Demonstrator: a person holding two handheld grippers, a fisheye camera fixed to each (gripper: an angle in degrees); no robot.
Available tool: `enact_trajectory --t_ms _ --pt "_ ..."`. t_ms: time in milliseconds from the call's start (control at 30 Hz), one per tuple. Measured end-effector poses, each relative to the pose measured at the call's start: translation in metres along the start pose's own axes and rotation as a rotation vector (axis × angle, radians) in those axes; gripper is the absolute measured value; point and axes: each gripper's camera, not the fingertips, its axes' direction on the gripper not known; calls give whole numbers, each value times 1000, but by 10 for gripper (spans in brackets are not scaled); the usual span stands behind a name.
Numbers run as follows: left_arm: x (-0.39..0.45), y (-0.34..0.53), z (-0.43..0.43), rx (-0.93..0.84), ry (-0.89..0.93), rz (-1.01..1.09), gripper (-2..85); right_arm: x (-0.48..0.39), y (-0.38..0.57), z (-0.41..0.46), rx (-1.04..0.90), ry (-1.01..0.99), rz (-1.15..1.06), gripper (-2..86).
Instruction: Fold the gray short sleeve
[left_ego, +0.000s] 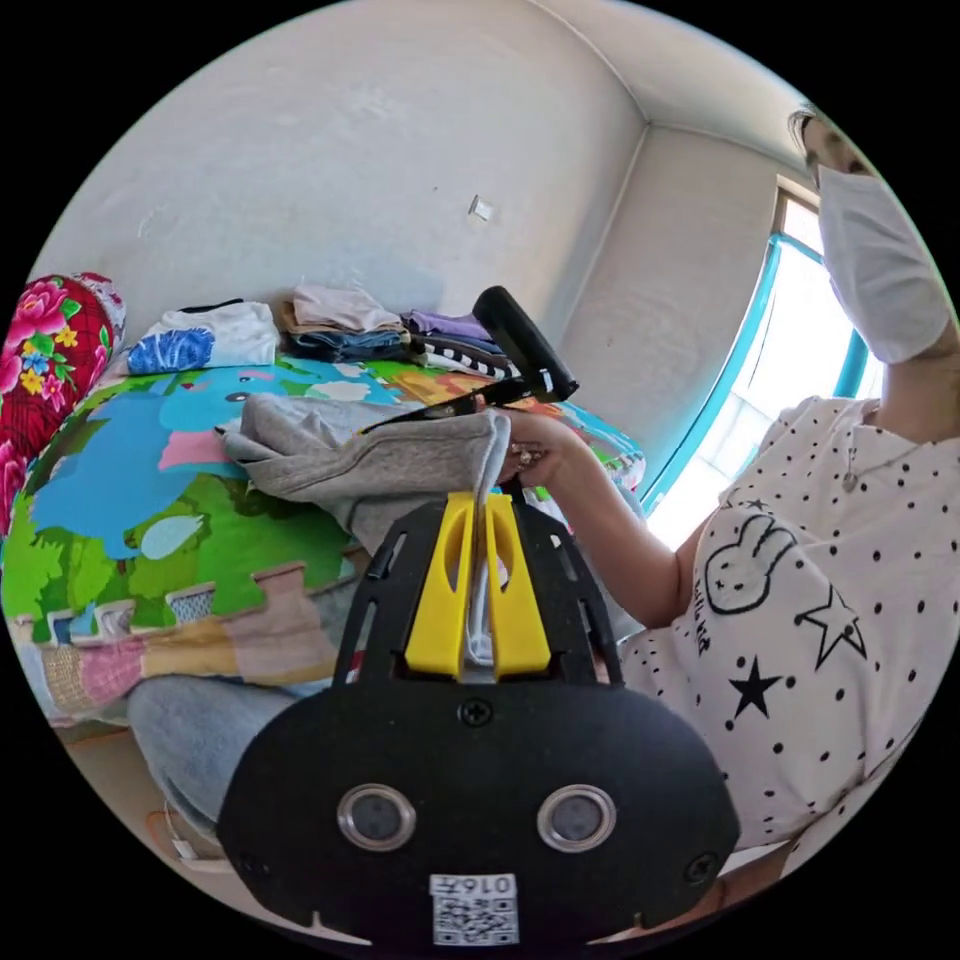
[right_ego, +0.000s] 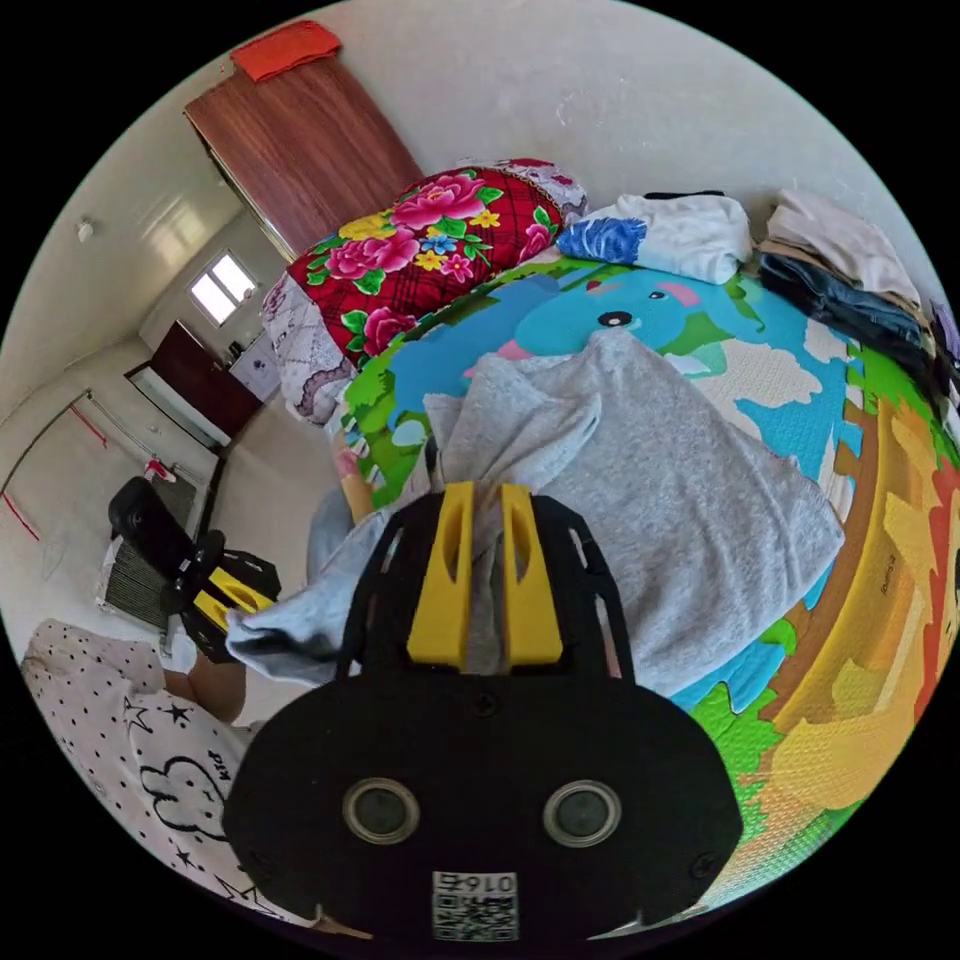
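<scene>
The gray short sleeve (right_ego: 660, 480) is heather-gray knit, rumpled, its body spread on the cartoon play mat (right_ego: 850, 620) at 2 o'clock from the right gripper (right_ego: 485, 500), whose yellow jaws are clenched on a bunched fold. In the left gripper view, the left gripper (left_ego: 478, 510) likewise pinches a hanging edge, and a person's hand (left_ego: 535, 450) shows at 12 o'clock. No writing is legible.

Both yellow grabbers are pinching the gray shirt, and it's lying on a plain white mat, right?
Not quite. Both grippers, left and right, do pinch the gray shirt, but the mat is a colorful cartoon animal one, as the right gripper view shows.
</scene>
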Motion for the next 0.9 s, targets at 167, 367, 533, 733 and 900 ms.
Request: enact_trajectory --t_ms 167,367,533,733,900 --pt "-27 3 -52 119 -47 -115 -8 -8 15 -75 174 132 27 1" --pt "-42 -2 -108 250 -97 -135 -9 -1 67 -213 424 253 143 -2" --pt "-27 -10 -136 339 -134 -94 -9 -26 141 -324 699 314 167 -3" --pt "-1 -48 -158 473 -99 14 -9 -81 190 -414 943 360 53 -3" --pt "-61 -153 -89 221 -251 -52 -9 -36 96 -422 592 507 138 -4"
